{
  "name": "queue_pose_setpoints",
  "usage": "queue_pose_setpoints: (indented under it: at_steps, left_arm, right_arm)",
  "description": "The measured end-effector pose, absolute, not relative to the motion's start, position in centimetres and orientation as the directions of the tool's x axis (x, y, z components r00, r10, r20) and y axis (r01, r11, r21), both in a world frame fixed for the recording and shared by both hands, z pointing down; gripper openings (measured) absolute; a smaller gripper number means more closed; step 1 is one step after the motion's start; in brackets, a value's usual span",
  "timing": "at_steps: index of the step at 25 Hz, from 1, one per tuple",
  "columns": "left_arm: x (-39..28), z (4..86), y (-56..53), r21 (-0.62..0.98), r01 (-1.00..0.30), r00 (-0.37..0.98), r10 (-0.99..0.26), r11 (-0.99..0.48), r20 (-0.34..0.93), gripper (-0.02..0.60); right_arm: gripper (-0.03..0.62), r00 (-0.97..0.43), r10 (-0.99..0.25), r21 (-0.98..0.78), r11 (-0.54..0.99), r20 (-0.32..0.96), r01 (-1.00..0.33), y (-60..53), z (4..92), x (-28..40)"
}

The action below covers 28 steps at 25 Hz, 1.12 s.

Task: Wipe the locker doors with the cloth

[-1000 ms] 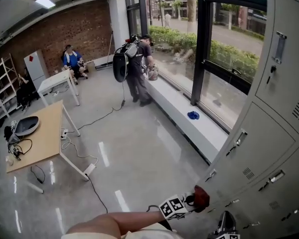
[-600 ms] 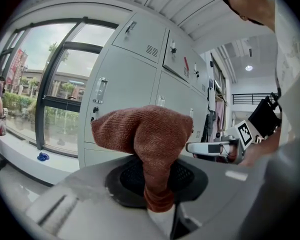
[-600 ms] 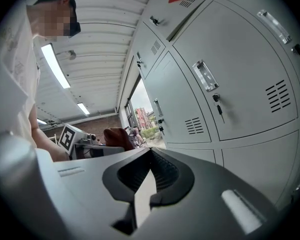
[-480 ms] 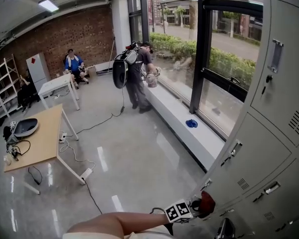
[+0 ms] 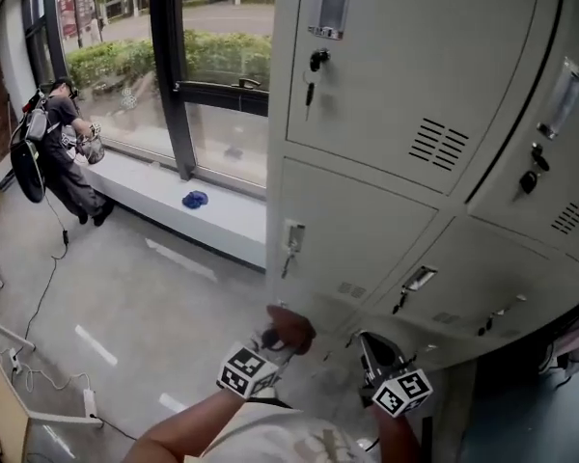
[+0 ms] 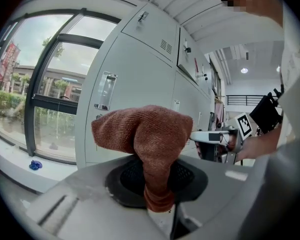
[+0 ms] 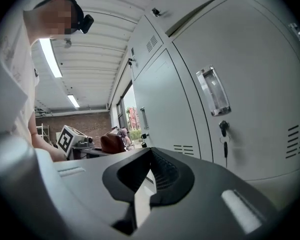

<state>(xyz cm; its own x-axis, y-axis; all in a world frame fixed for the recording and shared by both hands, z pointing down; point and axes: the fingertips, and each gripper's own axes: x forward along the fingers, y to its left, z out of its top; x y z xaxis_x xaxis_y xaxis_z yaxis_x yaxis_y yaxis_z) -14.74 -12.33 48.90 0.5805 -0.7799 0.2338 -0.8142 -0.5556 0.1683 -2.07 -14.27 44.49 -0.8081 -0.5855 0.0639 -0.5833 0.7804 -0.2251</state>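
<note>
"Rust-brown knitted cloth (image 6: pixel 150 134), where is it?"

"Pinched in the left gripper (image 6: pixel 158 184). The jaws are clamped on a narrow neck of the cloth, and the rest bulges out past the tips in a soft lump."

"And against the lockers?"

"From the head view the cloth sits low, at the foot of the pale grey metal lower locker door (image 5: pixel 362 239), the one with the small latch at its left edge. It looks to be touching the metal there, though from that steep angle I can't be sure."

"The other hand?"

"The right gripper (image 5: pixel 373 347) is just beside the left one, low in front of the same bank of lockers. Its jaws stand closed together with nothing between them."

"What's above?"

"A grey metal upper locker door (image 5: pixel 396 56) with a silver recessed handle, a row of vent slots, and a dark key (image 5: pixel 314 64) in its lock."

"Anything else around?"

"Left of the lockers a dark-framed window runs over a long white sill (image 5: pixel 154 183). A small crumpled blue thing (image 5: pixel 195 200) lies on the sill, well apart from both grippers. Farther along, a person in dark clothes (image 5: pixel 63 157) stands at the sill with a pack on the back. A thin cable (image 5: pixel 43 292) trails over the glossy grey floor."
</note>
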Motion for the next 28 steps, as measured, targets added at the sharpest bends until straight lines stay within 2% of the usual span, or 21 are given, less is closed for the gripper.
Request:
queue_pose_setpoints:
  at_steps: [10, 16, 24, 28]
  left_arm:
    - [-19.9, 39.6, -17.6, 0.105, -0.777, 0.630, -0.768, -0.621, 0.118, 0.084]
    - [-22.8, 29.8, -20.2, 0.026, -0.794, 0.608, -0.794, -0.608, -0.014, 0.084]
    - [-26.7, 19.3, -24.3, -0.143, -0.893, 0.440, -0.894, -0.427, -0.079, 0.084]
    - [-26.5, 18.6, -26.3, -0.217, -0.915, 0.360, -0.931, -0.340, -0.062, 0.084]
  right_arm:
    - [0.008, -0.805, -0.593, -0.171, 0.794, -0.002, -0.584, -17.0, 38.5, -6.7]
    - [0.008, -0.828, -0.561, -0.159, 0.818, -0.014, -0.552, -17.1, 37.9, -8.5]
    - [0.008, -0.853, -0.521, -0.163, 0.845, -0.030, -0.510, -16.3, 37.4, -8.1]
    - [0.008, -0.851, -0.524, -0.175, 0.841, -0.028, -0.512, -16.1, 37.8, -6.2]
